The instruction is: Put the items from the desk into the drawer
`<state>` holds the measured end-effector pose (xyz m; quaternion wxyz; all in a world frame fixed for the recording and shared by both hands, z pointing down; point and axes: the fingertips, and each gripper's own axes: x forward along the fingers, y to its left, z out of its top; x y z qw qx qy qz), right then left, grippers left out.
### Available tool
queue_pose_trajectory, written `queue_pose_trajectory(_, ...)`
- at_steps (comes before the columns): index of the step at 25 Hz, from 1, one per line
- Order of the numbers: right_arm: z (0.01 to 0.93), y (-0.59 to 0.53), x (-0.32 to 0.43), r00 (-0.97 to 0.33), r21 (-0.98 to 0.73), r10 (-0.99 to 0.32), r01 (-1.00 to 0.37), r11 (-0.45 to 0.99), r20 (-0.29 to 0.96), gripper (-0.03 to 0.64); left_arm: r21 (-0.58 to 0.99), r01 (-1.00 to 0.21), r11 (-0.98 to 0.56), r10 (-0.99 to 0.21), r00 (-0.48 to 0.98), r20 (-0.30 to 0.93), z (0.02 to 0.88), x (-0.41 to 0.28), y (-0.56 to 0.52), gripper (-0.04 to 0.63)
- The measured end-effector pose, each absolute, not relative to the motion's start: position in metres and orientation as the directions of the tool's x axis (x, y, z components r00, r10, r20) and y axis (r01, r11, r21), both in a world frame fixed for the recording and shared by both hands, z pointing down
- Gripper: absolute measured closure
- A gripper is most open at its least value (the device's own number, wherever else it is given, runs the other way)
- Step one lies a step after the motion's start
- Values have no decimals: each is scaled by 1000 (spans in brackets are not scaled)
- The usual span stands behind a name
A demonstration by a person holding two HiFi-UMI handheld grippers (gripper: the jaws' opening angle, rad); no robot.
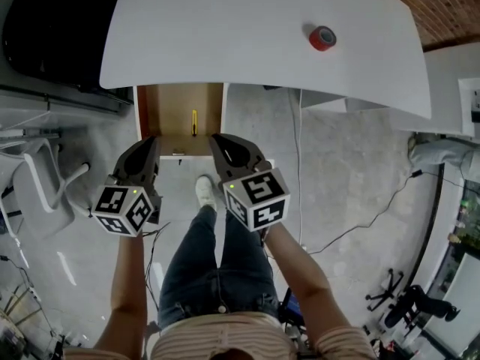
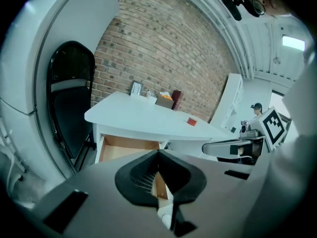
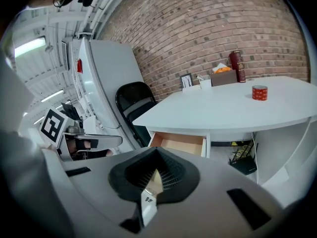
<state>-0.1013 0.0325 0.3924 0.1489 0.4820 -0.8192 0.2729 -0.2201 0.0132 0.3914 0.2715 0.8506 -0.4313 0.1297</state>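
Note:
A red tape roll (image 1: 322,37) (image 2: 191,122) (image 3: 259,92) lies on the white desk (image 1: 225,28), toward its right side. Under the desk's left part a wooden drawer (image 1: 161,111) (image 2: 124,148) (image 3: 178,144) stands pulled out, with a thin yellow stick-like item (image 1: 194,122) on its bottom. My left gripper (image 1: 148,142) (image 2: 158,152) hangs in front of the drawer's left edge, jaws together with nothing in them. My right gripper (image 1: 220,141) (image 3: 157,150) is beside it at the drawer's right edge, also shut and empty. Both are well short of the tape roll.
A black chair (image 2: 69,103) (image 3: 133,105) stands left of the desk. A small box (image 2: 166,99) (image 3: 223,76) and a dark red can sit at the desk's far edge. A white chair (image 1: 37,178) is at my left, and cables (image 1: 360,223) run over the floor at right.

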Motion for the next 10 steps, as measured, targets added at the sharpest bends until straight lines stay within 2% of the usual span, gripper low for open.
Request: queue_pose_trajectory(10, 351, 62, -102, -481, -264, -747, -876, 403, 458, 601, 331, -776, -537, -671, 631, 390, 345, -222, 40, 586)
